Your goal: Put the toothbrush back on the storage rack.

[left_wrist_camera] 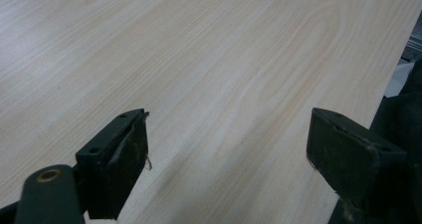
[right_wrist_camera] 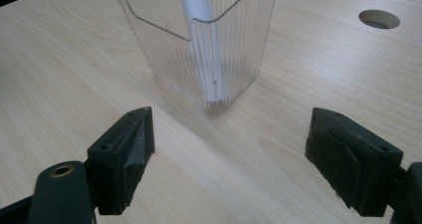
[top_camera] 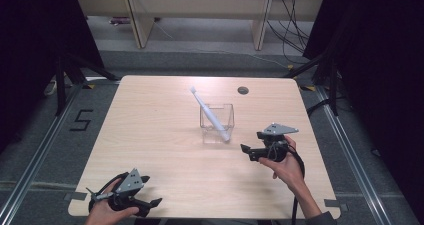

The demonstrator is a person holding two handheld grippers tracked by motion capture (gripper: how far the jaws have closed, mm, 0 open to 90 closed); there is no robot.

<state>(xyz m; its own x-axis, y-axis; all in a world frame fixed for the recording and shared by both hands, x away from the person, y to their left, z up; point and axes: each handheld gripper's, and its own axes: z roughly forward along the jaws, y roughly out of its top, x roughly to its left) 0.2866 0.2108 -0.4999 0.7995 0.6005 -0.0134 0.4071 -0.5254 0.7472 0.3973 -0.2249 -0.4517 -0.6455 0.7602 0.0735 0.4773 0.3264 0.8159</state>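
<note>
A clear ribbed plastic container (top_camera: 217, 123) stands upright near the middle of the light wooden table (top_camera: 160, 135), slightly to the right. Inside it a white pen-like stick (top_camera: 210, 114) leans, its lower end in the near right corner and its top tilting far-left over the rim. The right gripper view shows the container's (right_wrist_camera: 199, 45) ribbed walls, a notched rim and the stick's (right_wrist_camera: 201, 40) end resting against the inner corner, details too small in the high view. The right gripper (top_camera: 249, 152) hovers just right of the container, jaws spread wide with nothing between them (right_wrist_camera: 229, 159). The left gripper (top_camera: 152, 204) sits at the near left edge, well apart, also released, over bare wood (left_wrist_camera: 229, 159). 1 round hole (top_camera: 243, 90) lies far right of the container.
</note>
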